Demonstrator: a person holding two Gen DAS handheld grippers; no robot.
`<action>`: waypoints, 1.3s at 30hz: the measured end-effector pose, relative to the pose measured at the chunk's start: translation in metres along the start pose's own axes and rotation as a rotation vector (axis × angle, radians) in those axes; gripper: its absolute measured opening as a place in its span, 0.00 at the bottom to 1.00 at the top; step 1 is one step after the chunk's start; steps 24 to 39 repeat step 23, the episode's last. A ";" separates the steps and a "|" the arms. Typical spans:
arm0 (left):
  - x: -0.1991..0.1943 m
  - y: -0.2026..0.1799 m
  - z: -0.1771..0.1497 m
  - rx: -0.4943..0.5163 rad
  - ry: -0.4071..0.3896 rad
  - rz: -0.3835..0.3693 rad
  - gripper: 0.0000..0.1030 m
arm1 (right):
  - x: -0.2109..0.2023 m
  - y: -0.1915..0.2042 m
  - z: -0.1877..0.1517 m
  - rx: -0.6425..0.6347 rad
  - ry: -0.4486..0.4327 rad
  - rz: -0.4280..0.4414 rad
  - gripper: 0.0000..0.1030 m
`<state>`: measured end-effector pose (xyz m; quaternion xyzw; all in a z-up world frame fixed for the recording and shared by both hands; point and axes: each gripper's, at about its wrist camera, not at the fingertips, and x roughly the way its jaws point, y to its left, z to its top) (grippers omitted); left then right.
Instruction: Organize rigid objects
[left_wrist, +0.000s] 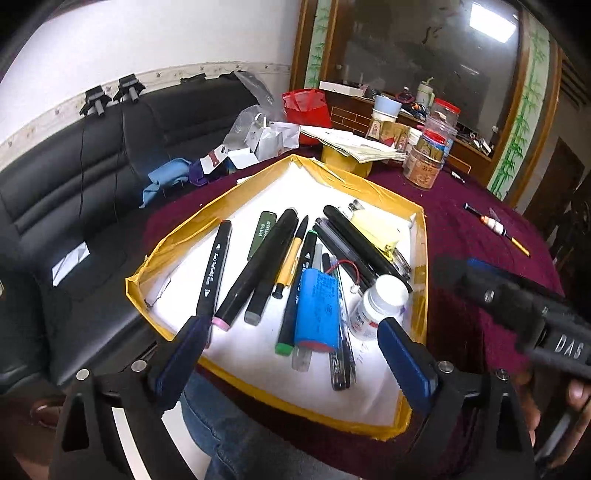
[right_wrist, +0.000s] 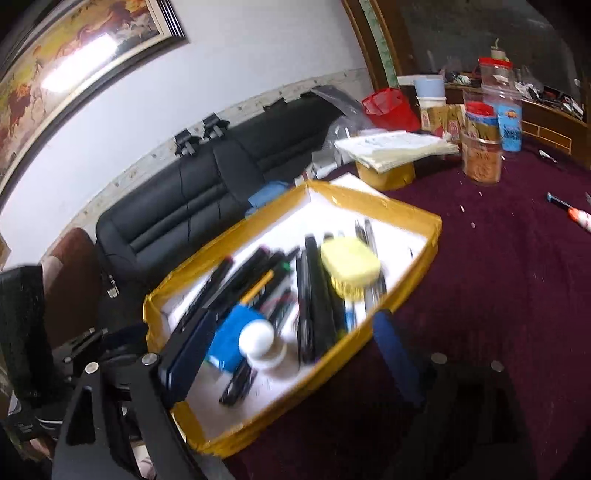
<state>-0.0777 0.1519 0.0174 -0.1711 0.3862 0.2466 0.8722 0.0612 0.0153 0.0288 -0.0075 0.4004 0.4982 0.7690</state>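
The yellow-rimmed tray (left_wrist: 419, 236) sat on the maroon bench (left_wrist: 480, 236), filled with markers and pens whose long axes ran mostly from 6 toward 12 o'clock in the left wrist view, among them a pink-tipped black marker (left_wrist: 255, 273) leaning toward 1 o'clock, a blue battery pack (left_wrist: 317, 310) lying lengthwise beside a white bottle (left_wrist: 376, 302) at 3 o'clock of it, and a yellow box (left_wrist: 376, 229) farther back. The left gripper (left_wrist: 291, 354) hovered over the tray's near edge with jaws open and empty. The right gripper (right_wrist: 291, 332), blurred, hung over the tray's near right rim with jaws apart, holding nothing.
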 end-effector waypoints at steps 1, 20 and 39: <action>-0.001 -0.001 -0.001 0.002 0.003 -0.002 0.93 | -0.001 0.000 -0.003 0.004 0.007 -0.023 0.85; -0.010 -0.005 -0.009 0.038 -0.009 0.058 0.93 | -0.017 0.023 -0.023 -0.021 0.021 -0.069 0.84; -0.011 -0.005 -0.009 0.044 -0.022 0.051 0.93 | -0.018 0.019 -0.025 0.007 0.019 -0.075 0.85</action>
